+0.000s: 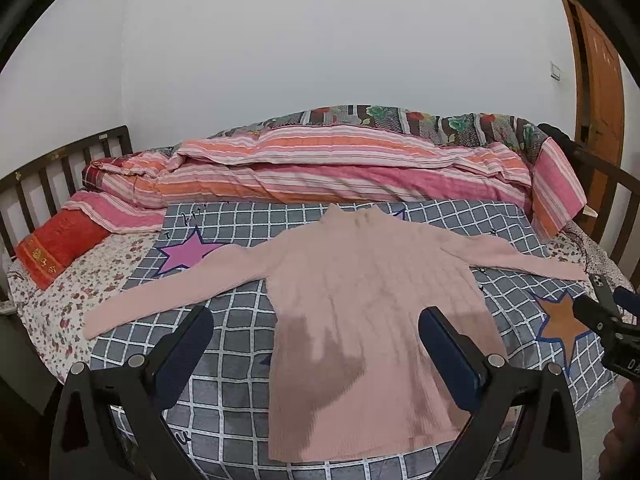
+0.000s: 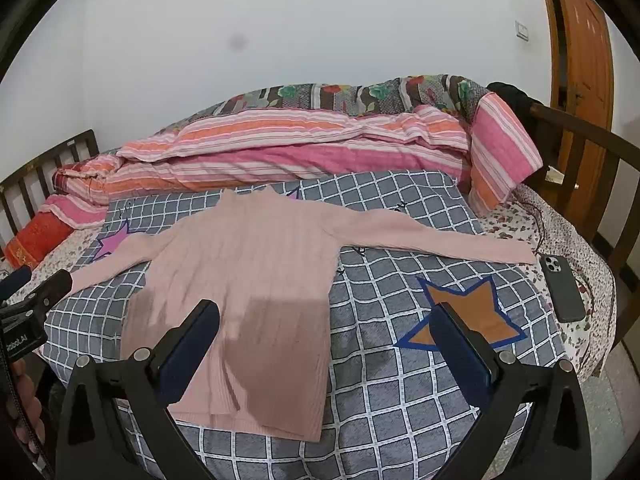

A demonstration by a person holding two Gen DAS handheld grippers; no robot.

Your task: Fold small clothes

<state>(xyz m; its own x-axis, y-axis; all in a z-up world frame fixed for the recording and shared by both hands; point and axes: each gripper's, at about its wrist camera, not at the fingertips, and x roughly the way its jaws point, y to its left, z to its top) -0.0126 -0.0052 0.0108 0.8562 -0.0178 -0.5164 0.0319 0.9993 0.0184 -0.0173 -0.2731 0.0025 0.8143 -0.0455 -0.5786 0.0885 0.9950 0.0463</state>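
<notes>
A pink ribbed long-sleeved sweater [image 1: 360, 300] lies flat on a grey checked cloth with stars [image 1: 224, 364], both sleeves spread out sideways. It also shows in the right wrist view [image 2: 248, 280]. My left gripper [image 1: 316, 322] is open and empty, held above the sweater's lower body near the hem. My right gripper [image 2: 326, 314] is open and empty, held above the sweater's right edge and the checked cloth [image 2: 400, 380]. The right gripper shows at the right edge of the left wrist view [image 1: 600, 312]; the left gripper shows at the left edge of the right wrist view [image 2: 32, 292].
A rolled striped pink and orange quilt [image 1: 340, 168] lies along the back of the bed. A red pillow [image 1: 56, 246] sits at the left. A black phone [image 2: 562, 288] lies by the right sleeve's end. Dark wooden bed rails [image 2: 580, 152] stand at both ends. A wooden door [image 2: 580, 40] is at the right.
</notes>
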